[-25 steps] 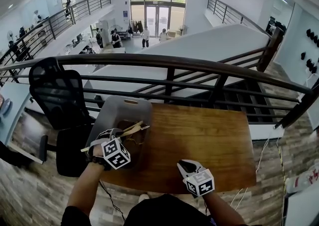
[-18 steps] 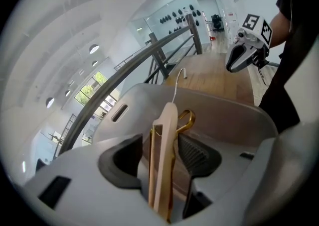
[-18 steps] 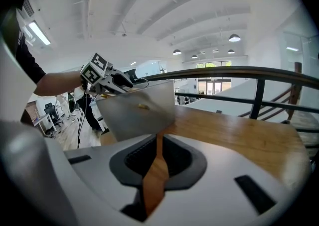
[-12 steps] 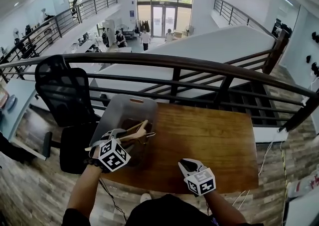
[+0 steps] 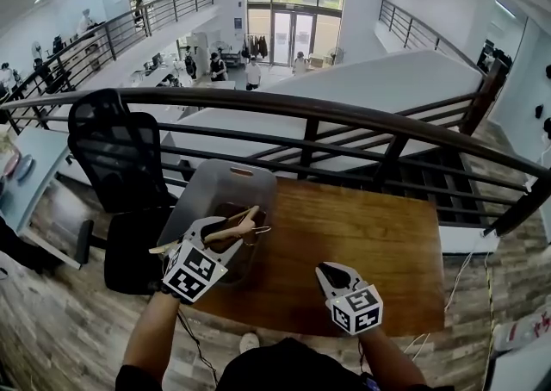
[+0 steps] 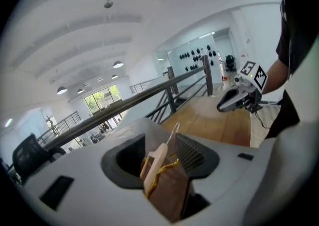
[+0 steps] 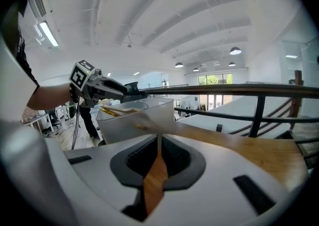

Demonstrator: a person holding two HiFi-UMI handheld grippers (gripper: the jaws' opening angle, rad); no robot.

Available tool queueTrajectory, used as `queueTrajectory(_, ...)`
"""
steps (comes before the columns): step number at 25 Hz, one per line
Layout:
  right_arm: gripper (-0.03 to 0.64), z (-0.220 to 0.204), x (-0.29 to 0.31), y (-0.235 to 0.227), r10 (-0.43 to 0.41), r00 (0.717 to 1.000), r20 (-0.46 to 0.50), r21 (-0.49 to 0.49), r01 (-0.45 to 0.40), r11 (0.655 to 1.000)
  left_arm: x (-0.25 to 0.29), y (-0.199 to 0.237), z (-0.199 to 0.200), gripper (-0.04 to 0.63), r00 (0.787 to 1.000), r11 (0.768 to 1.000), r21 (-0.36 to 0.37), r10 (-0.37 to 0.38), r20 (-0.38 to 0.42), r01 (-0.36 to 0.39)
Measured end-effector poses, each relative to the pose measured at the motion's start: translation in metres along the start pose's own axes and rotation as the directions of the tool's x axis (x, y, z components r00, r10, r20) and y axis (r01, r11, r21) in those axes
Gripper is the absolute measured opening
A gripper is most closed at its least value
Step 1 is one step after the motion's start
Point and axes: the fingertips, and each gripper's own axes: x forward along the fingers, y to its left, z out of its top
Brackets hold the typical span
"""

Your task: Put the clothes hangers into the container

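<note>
A grey translucent container [image 5: 225, 181] stands at the table's left end and holds wooden hangers [image 5: 234, 227]. One hanger leans over its near rim. My left gripper [image 5: 209, 231] hovers over that near rim. Its jaws sprang apart and have just been closing a little. The hanger [image 6: 153, 166] shows in the gap between them, and neither pad presses on it. My right gripper [image 5: 332, 273] hangs above the table's front edge, shut and empty. In the right gripper view the container [image 7: 142, 118] and the left gripper [image 7: 107, 88] sit ahead to the left.
The wooden table [image 5: 362, 234] stretches bare to the right of the container. A dark railing [image 5: 344, 114] runs just behind it, with a drop to the lower floor beyond. A black office chair [image 5: 116, 157] stands left of the container.
My left gripper let go of the hanger, which now rests in the container, and lifted up and back. My right gripper rose slightly.
</note>
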Motion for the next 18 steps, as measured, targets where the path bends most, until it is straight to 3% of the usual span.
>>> queueTrajectory(4,0.004,0.021,-0.021,-0.017,-0.038,0.996,0.085,0.004,0.038,0.999,-0.008,-0.01,0.037,0.122,0.982,0.99,-0.139,0.025,0.188,0.002)
queueTrajectory(7,0.0,0.038,-0.042,-0.033,-0.065,0.984,0.167,0.006,0.065,0.998,-0.008,-0.02,0.056,0.081,0.959,0.982,-0.191,0.048,0.28,0.006)
queueTrajectory(14,-0.005,0.048,-0.092,-0.071,-0.156,0.939,0.307,0.069,0.141,0.988,-0.009,-0.058,0.083,0.038,0.898,0.971,-0.235,0.071,0.433,0.037)
queueTrajectory(18,-0.006,0.037,-0.115,-0.089,-0.209,0.92,0.331,0.124,0.177,0.976,-0.008,-0.068,0.088,0.035,0.87,0.95,-0.309,0.108,0.482,0.053)
